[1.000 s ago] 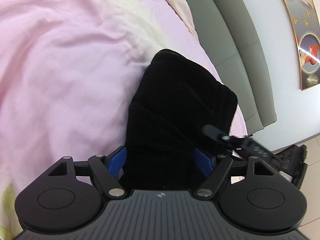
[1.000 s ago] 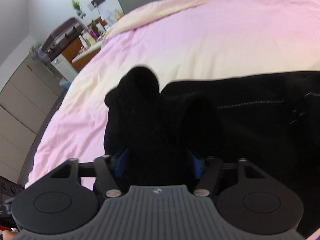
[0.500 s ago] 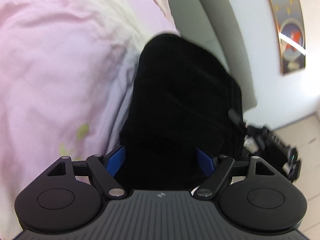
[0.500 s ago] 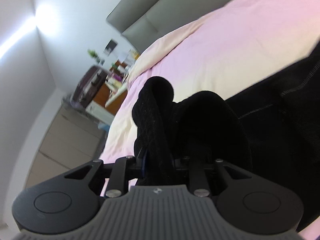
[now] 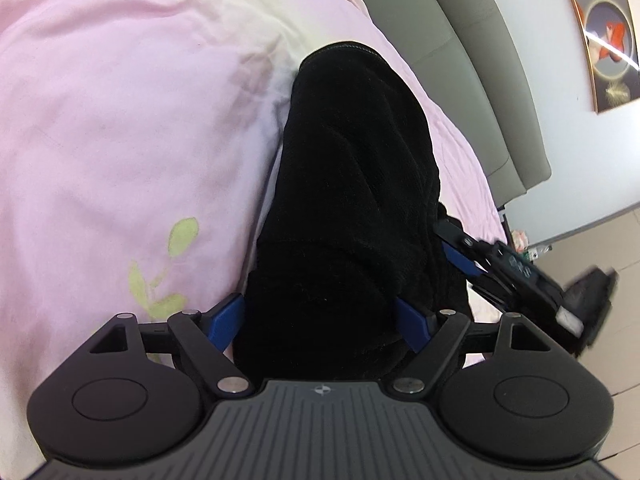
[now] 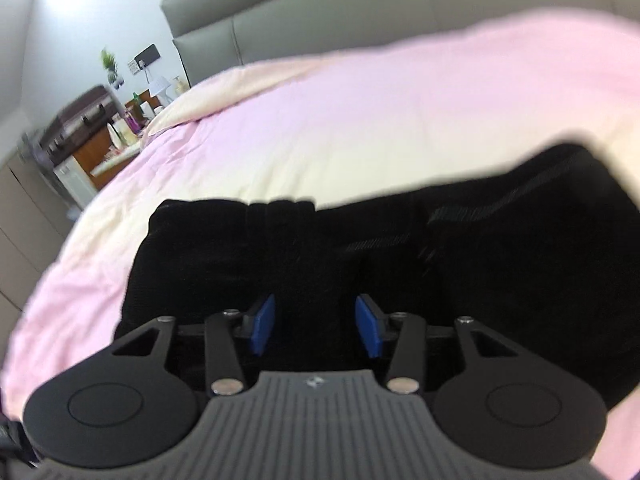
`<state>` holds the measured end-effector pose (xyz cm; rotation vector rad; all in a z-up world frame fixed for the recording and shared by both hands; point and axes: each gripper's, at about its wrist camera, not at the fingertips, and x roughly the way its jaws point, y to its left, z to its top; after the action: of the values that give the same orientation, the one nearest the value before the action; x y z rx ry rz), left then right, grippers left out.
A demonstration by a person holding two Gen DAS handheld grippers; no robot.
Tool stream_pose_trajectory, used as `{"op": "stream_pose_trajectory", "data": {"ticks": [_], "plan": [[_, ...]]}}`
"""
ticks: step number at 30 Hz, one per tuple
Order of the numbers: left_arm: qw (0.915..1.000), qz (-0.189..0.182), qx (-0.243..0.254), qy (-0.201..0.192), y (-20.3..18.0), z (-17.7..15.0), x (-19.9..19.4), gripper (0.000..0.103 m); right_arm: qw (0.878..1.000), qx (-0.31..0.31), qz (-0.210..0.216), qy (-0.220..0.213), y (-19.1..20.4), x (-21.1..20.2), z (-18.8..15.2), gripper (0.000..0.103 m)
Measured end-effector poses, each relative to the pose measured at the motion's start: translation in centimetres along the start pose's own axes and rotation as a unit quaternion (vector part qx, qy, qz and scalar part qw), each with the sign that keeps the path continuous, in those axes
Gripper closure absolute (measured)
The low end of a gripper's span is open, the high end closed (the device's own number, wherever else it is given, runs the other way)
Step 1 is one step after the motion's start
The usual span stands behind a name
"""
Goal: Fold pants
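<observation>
Black pants (image 5: 352, 184) lie on the pink bed cover (image 5: 120, 128), stretching away from my left gripper (image 5: 320, 320). Its blue pads (image 5: 224, 322) stand wide apart with a bunch of the black cloth between them. In the right wrist view the pants (image 6: 480, 264) spread to the right across the bed cover (image 6: 360, 128). My right gripper (image 6: 316, 324) has its blue pads (image 6: 264, 324) apart, over the cloth; the fabric lies flat beyond them. The right gripper also shows in the left wrist view (image 5: 500, 268), at the pants' right side.
A grey padded headboard (image 6: 360, 12) runs along the far side of the bed. A nightstand with small items (image 6: 100, 136) stands at the left. A framed picture (image 5: 604, 36) hangs on the wall. The floor (image 5: 600, 240) shows past the bed's edge.
My right gripper was shut on a raised bunch of cloth half a second ago; its pads are now apart and the cloth lies lower and flatter. The left view shifted slightly.
</observation>
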<state>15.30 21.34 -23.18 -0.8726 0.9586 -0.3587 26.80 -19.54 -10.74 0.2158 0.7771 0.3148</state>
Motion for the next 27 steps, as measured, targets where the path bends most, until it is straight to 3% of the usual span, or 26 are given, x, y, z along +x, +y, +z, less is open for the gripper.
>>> {"op": "stream_pose_trajectory", "data": {"ticks": [4, 8, 13, 18, 22, 27], "plan": [[0.9996, -0.015, -0.022, -0.01, 0.5, 0.2, -0.3, 0.013, 0.997, -0.06, 0.018, -0.049, 1.9, -3.2, -1.2, 0.065], [0.9995, -0.017, -0.024, -0.01, 0.4, 0.1, -0.5, 0.013, 0.995, -0.089, 0.041, -0.028, 3.6, -2.9, -3.9, 0.07], [1.0, 0.0, 0.001, 0.002, -0.2, 0.0, 0.4, 0.013, 0.994, -0.111, 0.0, -0.003, 3.9, -0.9, -8.9, 0.069], [0.9999, 0.009, 0.012, 0.007, -0.3, -0.1, 0.6, 0.013, 0.996, -0.093, 0.008, 0.004, 3.4, -2.0, -8.8, 0.068], [1.0, 0.002, 0.003, 0.005, 0.0, -0.1, 0.7, 0.012, 0.999, -0.014, 0.025, -0.026, -0.3, -4.8, -7.9, 0.063], [0.9999, 0.006, 0.006, 0.006, -0.1, -0.1, 1.0, 0.007, 0.987, 0.146, -0.027, -0.06, -7.8, -7.4, -9.0, 0.056]]}}
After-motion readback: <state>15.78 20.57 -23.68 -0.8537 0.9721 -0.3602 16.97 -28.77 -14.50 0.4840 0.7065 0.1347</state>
